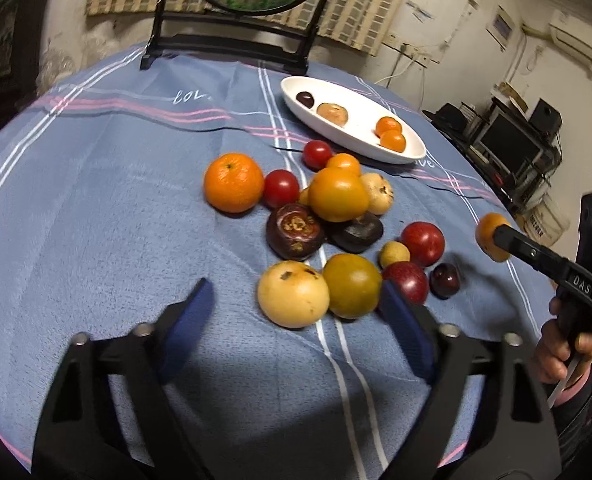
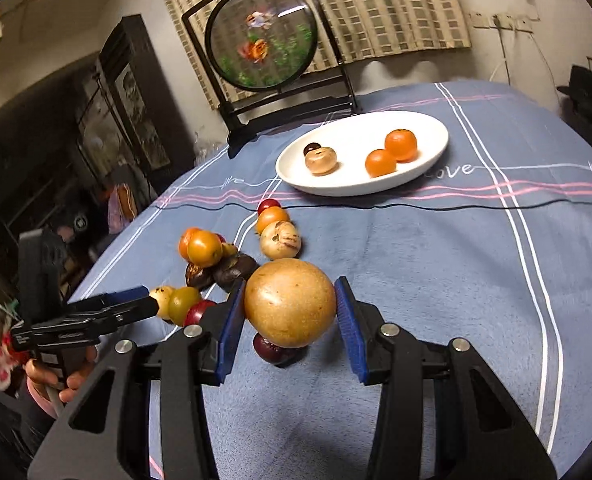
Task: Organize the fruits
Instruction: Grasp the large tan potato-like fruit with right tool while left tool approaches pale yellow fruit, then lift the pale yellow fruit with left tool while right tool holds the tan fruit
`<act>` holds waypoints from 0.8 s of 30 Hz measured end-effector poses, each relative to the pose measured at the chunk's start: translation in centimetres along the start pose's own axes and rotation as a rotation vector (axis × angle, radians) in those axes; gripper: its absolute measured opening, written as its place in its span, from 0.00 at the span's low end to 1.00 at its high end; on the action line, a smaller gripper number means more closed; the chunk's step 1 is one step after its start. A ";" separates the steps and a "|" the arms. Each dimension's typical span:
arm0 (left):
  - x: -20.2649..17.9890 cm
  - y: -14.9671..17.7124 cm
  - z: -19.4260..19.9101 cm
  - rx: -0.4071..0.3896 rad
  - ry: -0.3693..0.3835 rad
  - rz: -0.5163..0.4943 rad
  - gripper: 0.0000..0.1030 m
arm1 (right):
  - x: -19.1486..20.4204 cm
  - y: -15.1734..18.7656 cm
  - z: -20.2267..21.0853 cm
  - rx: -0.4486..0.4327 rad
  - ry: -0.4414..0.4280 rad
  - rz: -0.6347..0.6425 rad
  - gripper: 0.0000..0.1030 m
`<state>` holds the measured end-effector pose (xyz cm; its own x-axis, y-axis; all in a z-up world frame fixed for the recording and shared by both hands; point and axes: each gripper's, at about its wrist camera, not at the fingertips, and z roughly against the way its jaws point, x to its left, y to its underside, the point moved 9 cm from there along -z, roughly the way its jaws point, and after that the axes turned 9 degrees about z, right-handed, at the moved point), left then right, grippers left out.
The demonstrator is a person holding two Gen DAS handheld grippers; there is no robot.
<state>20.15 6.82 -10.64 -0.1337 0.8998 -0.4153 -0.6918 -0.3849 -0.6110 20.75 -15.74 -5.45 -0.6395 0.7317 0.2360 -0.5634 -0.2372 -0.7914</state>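
Right tool [image 2: 290, 312] clamped on tan round fruit [image 2: 290, 304], raised above worktop [image 2: 436, 264], short of white dish [image 2: 432, 160]. Left tool [image 1: 296, 312] open beside pile, empty. Judged light, firm, smooth-skinned, liable to roll; best pinched across widest girth.

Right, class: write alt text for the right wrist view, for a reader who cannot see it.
The right gripper holds a tan round fruit above a blue cloth. Beyond it, a white plate holds four fruits; a loose fruit pile lies to the left, where the left gripper reaches in.
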 end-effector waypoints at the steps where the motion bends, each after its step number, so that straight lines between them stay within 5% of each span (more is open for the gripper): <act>1: 0.0 0.0 -0.1 0.006 0.005 0.004 0.66 | 0.0 0.0 0.0 0.000 -0.005 -0.006 0.44; 12: -0.2 0.2 -0.5 0.024 0.010 -0.001 0.62 | 0.5 -0.1 0.8 -0.023 -0.017 0.015 0.44; 24: -0.6 0.2 -0.3 0.014 0.014 -0.029 0.47 | 0.4 0.0 0.7 -0.021 -0.019 0.012 0.44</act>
<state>20.27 6.11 -10.71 -0.1035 0.9077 -0.4066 -0.7051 -0.3553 -0.6136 20.12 -15.89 -4.90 -0.6561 0.7165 0.2370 -0.5448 -0.2323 -0.8057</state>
